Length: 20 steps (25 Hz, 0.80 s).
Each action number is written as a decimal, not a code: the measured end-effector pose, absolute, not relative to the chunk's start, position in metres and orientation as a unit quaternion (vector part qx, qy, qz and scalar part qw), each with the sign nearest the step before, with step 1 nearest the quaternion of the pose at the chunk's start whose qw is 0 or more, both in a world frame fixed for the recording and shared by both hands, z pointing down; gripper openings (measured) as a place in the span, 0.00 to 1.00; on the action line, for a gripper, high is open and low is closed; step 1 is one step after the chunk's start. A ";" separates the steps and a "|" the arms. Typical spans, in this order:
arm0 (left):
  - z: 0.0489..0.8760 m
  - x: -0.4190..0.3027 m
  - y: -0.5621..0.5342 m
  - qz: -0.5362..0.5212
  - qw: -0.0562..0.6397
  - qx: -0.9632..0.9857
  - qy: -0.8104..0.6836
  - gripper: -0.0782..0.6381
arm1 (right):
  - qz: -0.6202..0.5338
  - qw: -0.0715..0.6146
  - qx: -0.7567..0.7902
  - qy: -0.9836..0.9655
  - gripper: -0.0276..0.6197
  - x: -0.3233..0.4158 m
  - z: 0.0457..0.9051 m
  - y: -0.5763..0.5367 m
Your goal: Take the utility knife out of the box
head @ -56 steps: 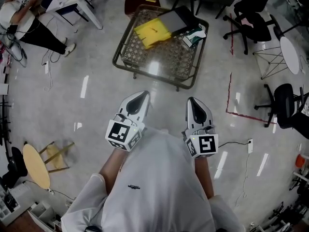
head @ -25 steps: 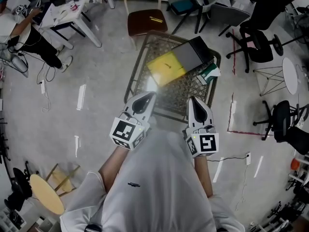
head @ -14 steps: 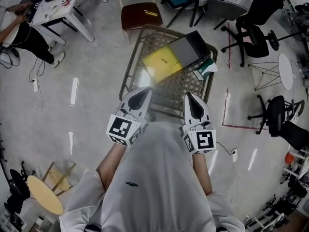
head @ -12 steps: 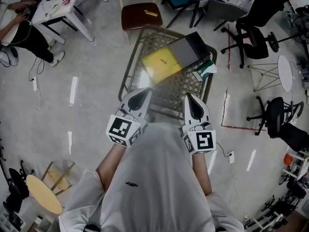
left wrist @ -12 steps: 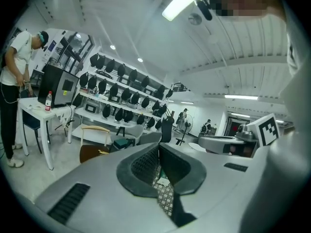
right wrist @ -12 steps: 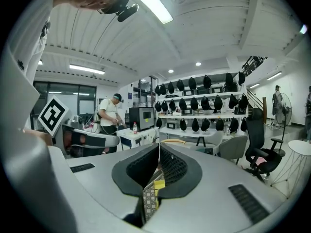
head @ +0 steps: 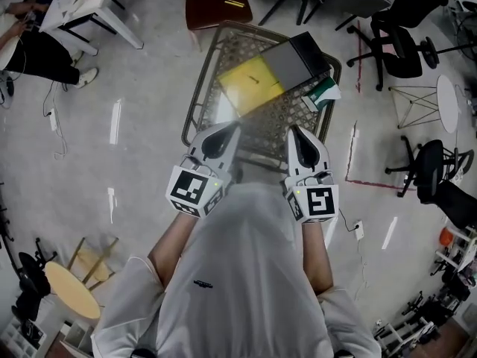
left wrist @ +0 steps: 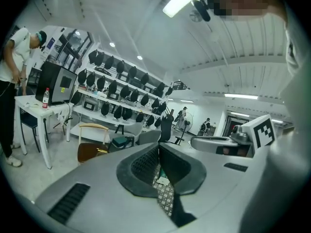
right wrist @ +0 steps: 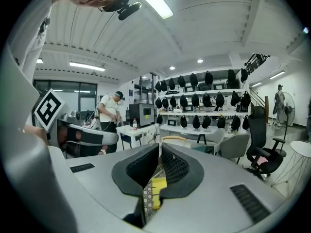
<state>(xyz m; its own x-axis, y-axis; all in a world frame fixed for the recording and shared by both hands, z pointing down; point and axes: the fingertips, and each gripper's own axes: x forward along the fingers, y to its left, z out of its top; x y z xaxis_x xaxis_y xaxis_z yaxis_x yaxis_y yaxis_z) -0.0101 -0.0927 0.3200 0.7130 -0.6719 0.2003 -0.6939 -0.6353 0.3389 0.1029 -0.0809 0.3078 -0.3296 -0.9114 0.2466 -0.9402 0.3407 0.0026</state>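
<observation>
A low table (head: 201, 88) with a woven top under glass stands just ahead of me. On it lie a yellow flat piece (head: 250, 84) with a small dark mark, a grey and black flat box (head: 298, 57) and a green-and-white item (head: 322, 95). No utility knife shows in any view. My left gripper (head: 231, 127) and right gripper (head: 297, 131) hover side by side over the table's near edge, both shut and holding nothing. Past the shut right gripper (right wrist: 160, 147) I glimpse the yellow piece (right wrist: 156, 191); past the shut left gripper (left wrist: 159, 147) shows the woven top (left wrist: 165, 198).
A brown chair (head: 218, 6) stands behind the table. Black office chairs (head: 402, 43) and a white round table (head: 451, 103) are at the right. A person (head: 30, 51) stands by a white desk (head: 82, 6) at the far left. Red tape (head: 352, 166) marks the floor.
The table has come much nearer in the head view. Both grippers now reach over its near edge, where before they hung over bare floor. Their jaws stay shut.
</observation>
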 end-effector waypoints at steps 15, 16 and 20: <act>0.383 -0.017 -0.145 0.047 0.241 0.875 -0.416 0.12 | 0.098 0.180 0.511 -0.835 0.10 0.096 0.399 -0.158; 0.388 -0.016 -0.150 0.050 0.244 0.874 -0.418 0.12 | 0.101 0.185 0.507 -0.835 0.13 0.097 0.406 -0.164; 0.405 -0.016 -0.165 0.060 0.250 0.869 -0.423 0.12 | 0.114 0.207 0.493 -0.838 0.20 0.095 0.434 -0.185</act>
